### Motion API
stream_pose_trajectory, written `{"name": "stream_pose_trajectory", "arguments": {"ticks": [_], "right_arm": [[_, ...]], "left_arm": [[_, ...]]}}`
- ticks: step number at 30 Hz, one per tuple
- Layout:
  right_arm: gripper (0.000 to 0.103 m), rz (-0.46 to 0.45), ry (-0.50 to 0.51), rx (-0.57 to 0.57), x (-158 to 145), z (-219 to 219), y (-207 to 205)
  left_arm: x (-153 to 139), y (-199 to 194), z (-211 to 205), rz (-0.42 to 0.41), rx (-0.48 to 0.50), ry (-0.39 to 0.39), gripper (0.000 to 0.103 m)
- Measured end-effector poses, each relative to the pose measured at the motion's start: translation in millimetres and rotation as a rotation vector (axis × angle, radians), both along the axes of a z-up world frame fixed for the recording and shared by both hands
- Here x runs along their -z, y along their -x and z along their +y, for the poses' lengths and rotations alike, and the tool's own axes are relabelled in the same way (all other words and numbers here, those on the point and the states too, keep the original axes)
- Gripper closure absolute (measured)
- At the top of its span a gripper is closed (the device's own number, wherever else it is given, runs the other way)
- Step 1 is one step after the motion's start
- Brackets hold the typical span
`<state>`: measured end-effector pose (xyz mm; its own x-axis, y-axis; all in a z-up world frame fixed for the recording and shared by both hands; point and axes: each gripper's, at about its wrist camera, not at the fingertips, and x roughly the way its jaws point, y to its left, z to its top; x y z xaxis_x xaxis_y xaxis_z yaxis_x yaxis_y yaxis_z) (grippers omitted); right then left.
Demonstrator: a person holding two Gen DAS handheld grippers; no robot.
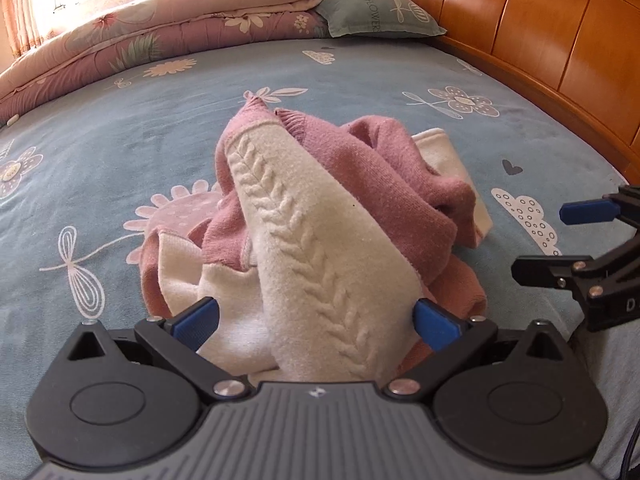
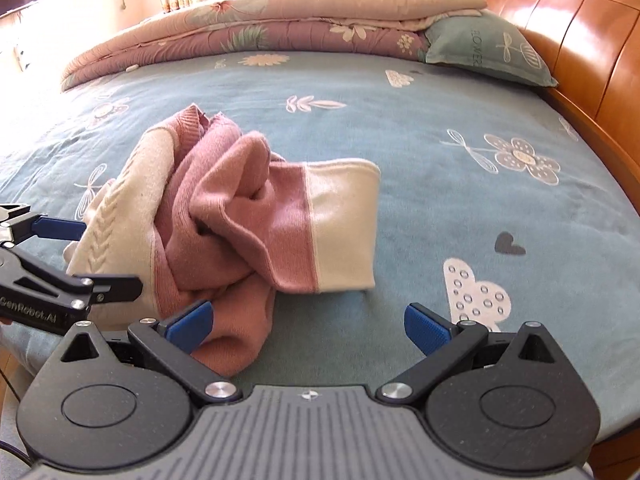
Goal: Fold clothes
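Across the middle of the left wrist view, the sweater (image 1: 320, 208) is lying in a crumpled heap on the blue bedsheet (image 1: 120, 140), pink and cream parts tangled together. I am holding my left gripper (image 1: 316, 318) low over its near end, fingers spread wide apart, with a cream cable-knit panel running up between them; nothing is being clamped yet. I am placing it so because that panel looks like a firm edge to pinch and draw out. At the right edge of that frame my right gripper (image 1: 552, 240) is showing, also spread open. In the right wrist view, the right gripper (image 2: 308, 326) is hovering over bare sheet at the lower centre, with a pink fold of the sweater (image 2: 256, 216) lying just beside its left pad (image 2: 188, 326). A cream hem is pointing toward the right of that frame. I judge folding is only beginning: the heap needs spreading flat first. A quilt (image 2: 260, 28) and pillow (image 2: 484, 48) are sitting well apart at the top, leaving room.
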<state>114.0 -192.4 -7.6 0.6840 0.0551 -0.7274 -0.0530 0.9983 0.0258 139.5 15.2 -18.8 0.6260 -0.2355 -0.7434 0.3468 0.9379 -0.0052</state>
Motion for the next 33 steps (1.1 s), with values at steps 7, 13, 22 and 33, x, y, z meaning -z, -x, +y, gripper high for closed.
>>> {"name": "stream_pose_trajectory", "arguments": {"ticks": [7,13,22,33], "right_arm": [[0.0,-0.011,0.027,-0.023,25.4,11.7,-48.2],[0.0,-0.198,0.145,-0.174,41.3,22.1,-68.3],[0.0,-0.175,0.226,-0.233,37.2,5.6,-88.9],[0.0,-0.206,0.252,-0.19,36.0,19.0,-101.4]], "left_arm": [[-11.4,5.3,16.0,-0.051,-0.068,0.019,0.001],[-3.5,-3.1,26.4,-0.048,-0.129,0.058,0.001],[2.2,-11.5,31.2,-0.053,-0.129,0.074,0.001],[-0.6,-11.8,34.4,-0.077,-0.131,0.075,0.001]]}}
